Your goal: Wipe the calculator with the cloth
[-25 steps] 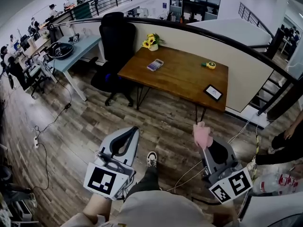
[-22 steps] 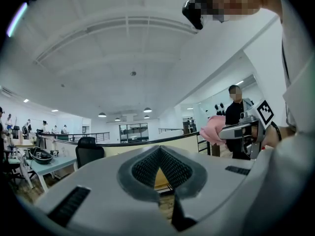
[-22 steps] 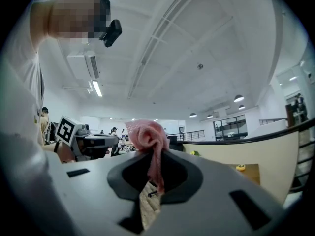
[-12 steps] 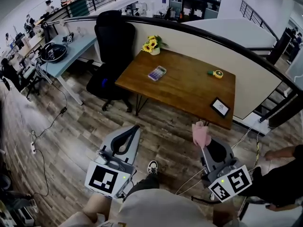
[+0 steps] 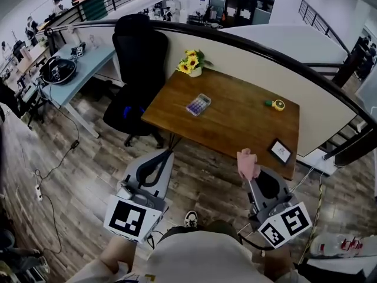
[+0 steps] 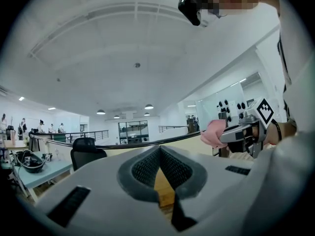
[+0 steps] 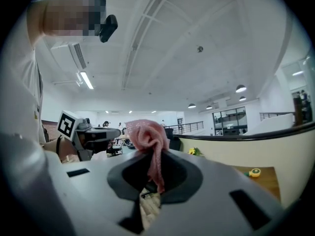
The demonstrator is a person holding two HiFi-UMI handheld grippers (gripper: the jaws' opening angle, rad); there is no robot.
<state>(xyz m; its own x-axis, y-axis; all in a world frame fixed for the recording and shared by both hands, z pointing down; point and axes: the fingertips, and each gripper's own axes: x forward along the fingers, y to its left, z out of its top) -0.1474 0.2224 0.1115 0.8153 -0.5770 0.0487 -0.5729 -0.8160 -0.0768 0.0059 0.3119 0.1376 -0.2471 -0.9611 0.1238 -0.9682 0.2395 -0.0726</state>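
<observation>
Evidently the wiping itself has not begun. The calculator (image 5: 198, 105) lies flat on the left part of the wooden worktop (image 5: 235, 125), a little in from the pot of sunflowers (image 5: 189, 61) at the far corner. Nothing touches it.

One part does look done: the pink cloth (image 5: 247, 163) is already picked up. The right gripper (image 5: 252, 180) has its fingers closed on it. In the right gripper view a thin strip of cloth is pinched between them and the bunched bulk stands above the tips.

The left gripper (image 5: 167, 155) carries nothing. In its own view the ribbed fingers meet at their tips, with only worktop wood showing through the gap below them.

Both grippers are held up in front of the person, on the near side of the worktop and over the plank floor (image 5: 88, 158), well apart from the calculator.

What remains, by my reading, is almost the whole task:
- closing in on the worktop
- bringing the cloth down onto the calculator's face
- rubbing it across, perhaps with the empty left gripper steadying the calculator so it does not slide

A yellow tape measure (image 5: 278, 105) lies further right on the worktop, away from the calculator.
</observation>
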